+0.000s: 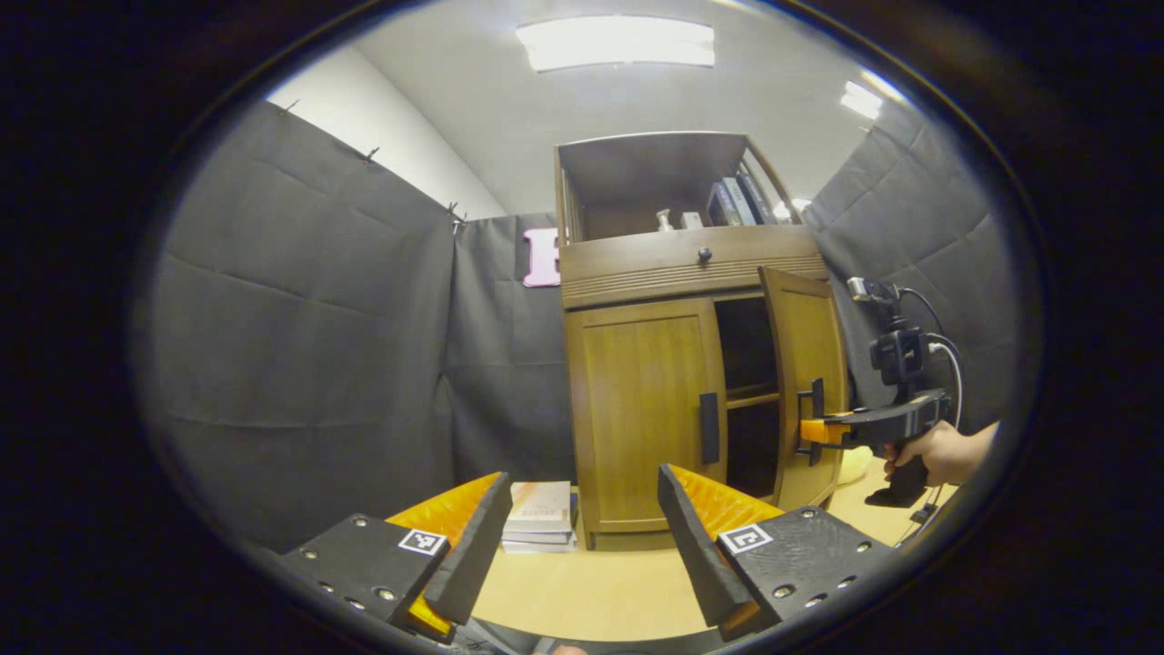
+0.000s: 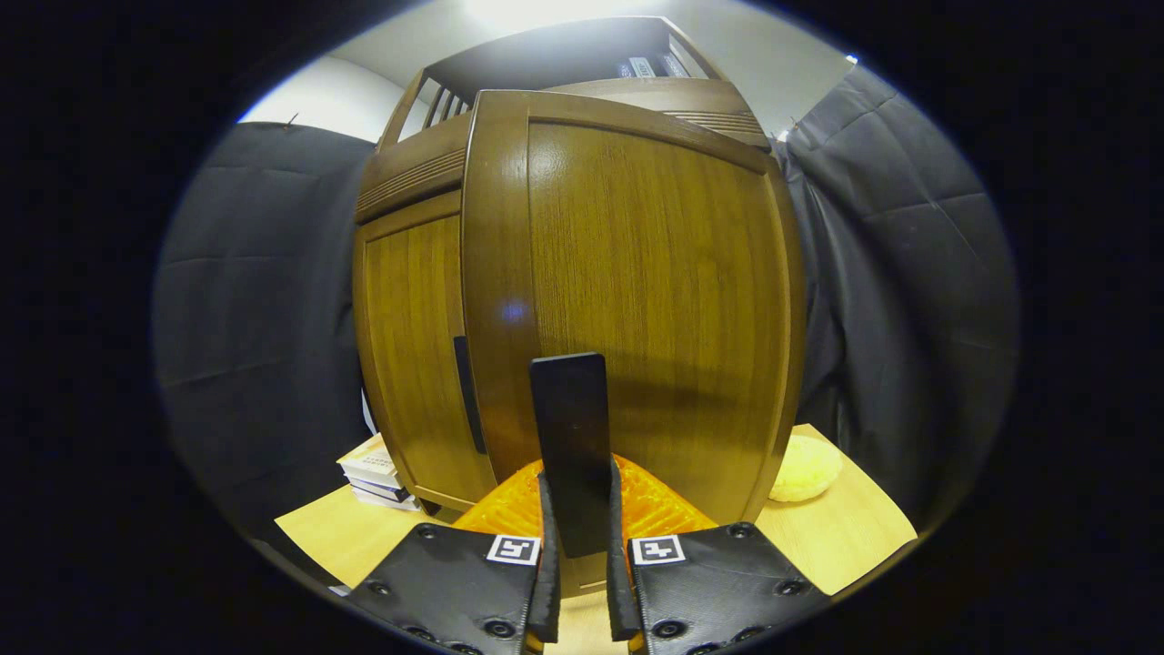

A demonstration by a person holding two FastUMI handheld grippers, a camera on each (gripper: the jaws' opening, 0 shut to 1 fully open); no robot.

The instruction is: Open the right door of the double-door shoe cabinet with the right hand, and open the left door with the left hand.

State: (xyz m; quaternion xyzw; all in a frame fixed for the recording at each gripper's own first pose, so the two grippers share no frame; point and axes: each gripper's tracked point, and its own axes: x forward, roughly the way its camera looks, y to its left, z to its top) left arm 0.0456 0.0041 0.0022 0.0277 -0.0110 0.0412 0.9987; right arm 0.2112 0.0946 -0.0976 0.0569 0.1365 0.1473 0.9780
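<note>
A stack of books [image 1: 540, 517] lay on the table [image 1: 582, 591] left of the shoe cabinet [image 1: 673, 264]. The left gripper [image 1: 582, 537] hung back with fingers spread, grasping nothing. The left door [image 1: 646, 414] sat closed; the right door [image 1: 805, 391] stood ajar, its handle [image 2: 570, 446] clamped by the right gripper [image 2: 577, 582].

Books [image 1: 540, 517] left of cabinet [image 1: 677, 273], both on table [image 1: 591, 591]
</note>
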